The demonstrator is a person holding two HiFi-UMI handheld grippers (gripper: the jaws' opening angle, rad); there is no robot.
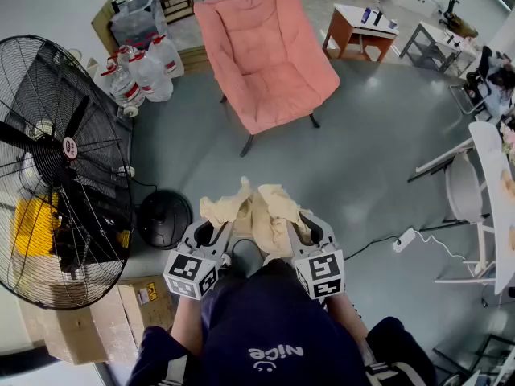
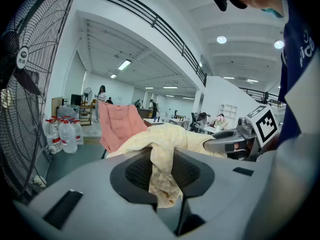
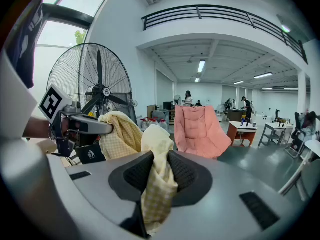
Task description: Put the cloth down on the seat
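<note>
Two grippers are up in front of the person in the head view, the left gripper (image 1: pixel 213 233) and the right gripper (image 1: pixel 306 230) side by side. The pale yellow cloth (image 1: pixel 256 206) is bunched between them, held above the grey floor (image 1: pixel 354 175). The pink chair (image 1: pixel 265 55) stands well ahead, the cloth nowhere near its seat, and a big black fan (image 1: pixel 56 167) is off to the left. Left gripper view now: jaws clamped on a fold of cloth, the rest draping across to the other gripper. Right gripper view: same story, jaws pinched on a checked fold, chair straight ahead beyond the cloth
</note>
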